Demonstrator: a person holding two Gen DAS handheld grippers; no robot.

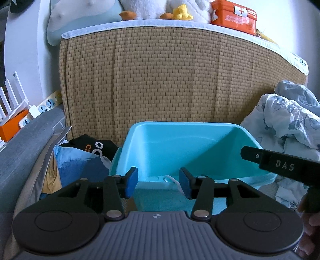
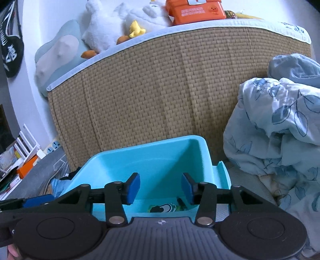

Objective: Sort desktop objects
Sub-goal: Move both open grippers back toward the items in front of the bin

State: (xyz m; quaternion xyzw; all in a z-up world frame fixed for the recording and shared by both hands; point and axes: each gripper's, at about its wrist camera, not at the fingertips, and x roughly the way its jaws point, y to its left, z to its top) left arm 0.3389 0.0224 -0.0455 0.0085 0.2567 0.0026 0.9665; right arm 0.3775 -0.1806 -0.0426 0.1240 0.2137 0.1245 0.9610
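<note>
While both grippers hang over its near rim, the bin (image 1: 200,144) sits against the foot of a woven panel (image 1: 170,80). At the bin's near end, the left wrist view shows a white cord (image 1: 170,180) on the floor of it; the right wrist view shows a green and black packet (image 2: 163,208) there with a small dark item just to its right, too hidden to name. Most of the bin's floor is bare.

Left gripper (image 1: 158,183) has its fingers apart with nothing between the blue pads. Right gripper (image 2: 160,188) is likewise spread and empty; its black body reaches in from the right of the left view.

Room is tight at the sides: a rumpled quilt (image 2: 280,130) lies near the bin's right wall, and dark clothes (image 1: 90,148) and a blue cloth press near its left wall. A grey ledge (image 1: 24,144) runs along the far left. Above the panel's top edge rest a plush toy (image 2: 112,26) and an orange case (image 1: 234,16).
</note>
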